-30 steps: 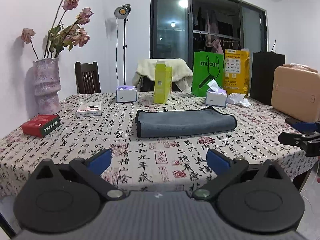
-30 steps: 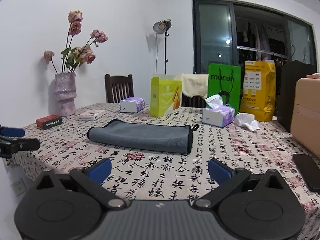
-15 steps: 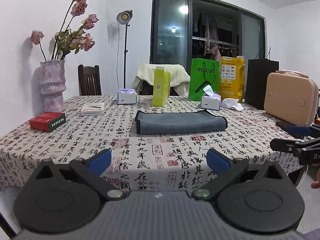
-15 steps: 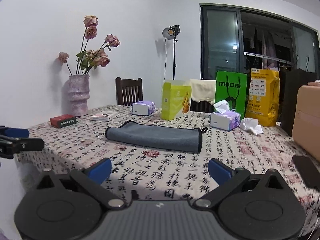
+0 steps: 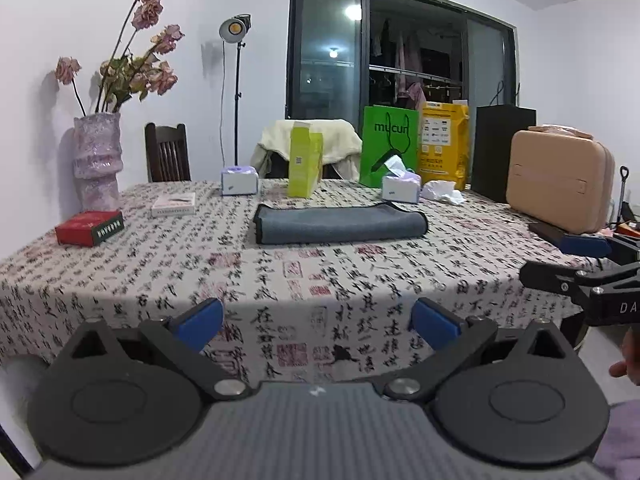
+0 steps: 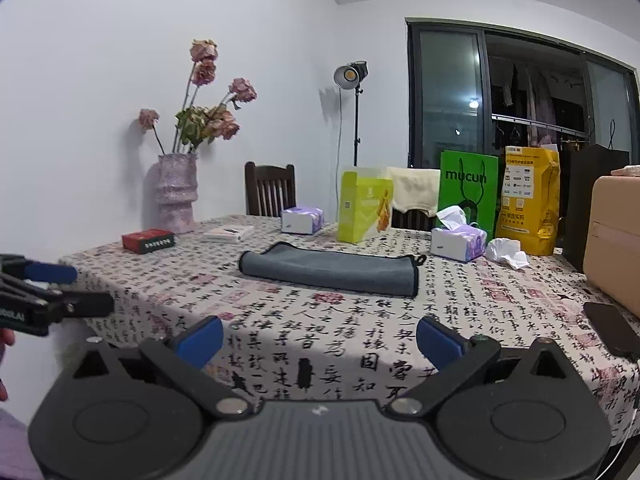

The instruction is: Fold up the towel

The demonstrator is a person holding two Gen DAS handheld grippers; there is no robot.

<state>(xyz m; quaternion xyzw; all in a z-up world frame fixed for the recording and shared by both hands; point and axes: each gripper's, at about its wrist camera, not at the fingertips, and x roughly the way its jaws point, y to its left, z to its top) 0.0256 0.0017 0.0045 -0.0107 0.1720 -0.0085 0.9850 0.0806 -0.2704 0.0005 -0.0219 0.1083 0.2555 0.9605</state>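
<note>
A grey towel (image 5: pixel 338 224) lies folded into a long flat strip in the middle of the table; it also shows in the right wrist view (image 6: pixel 330 268). My left gripper (image 5: pixel 318 322) is open and empty, held off the table's near edge, well short of the towel. My right gripper (image 6: pixel 318 338) is open and empty, also back at the near edge. Each gripper shows at the side of the other's view: the right one (image 5: pixel 576 260) and the left one (image 6: pixel 56 288).
The table (image 5: pixel 280 280) has a calligraphy-print cloth. On it stand a vase of dried roses (image 5: pixel 98 156), a red box (image 5: pixel 90 228), a white box (image 5: pixel 174 204), tissue boxes (image 5: pixel 400 188), a yellow-green carton (image 5: pixel 306 164), bags (image 5: pixel 390 144), a tan case (image 5: pixel 560 186) and a phone (image 6: pixel 612 328).
Both grippers have drawn back from the table and sunk lower, so the towel looks smaller and farther. Both stay open. The towel has not moved.
</note>
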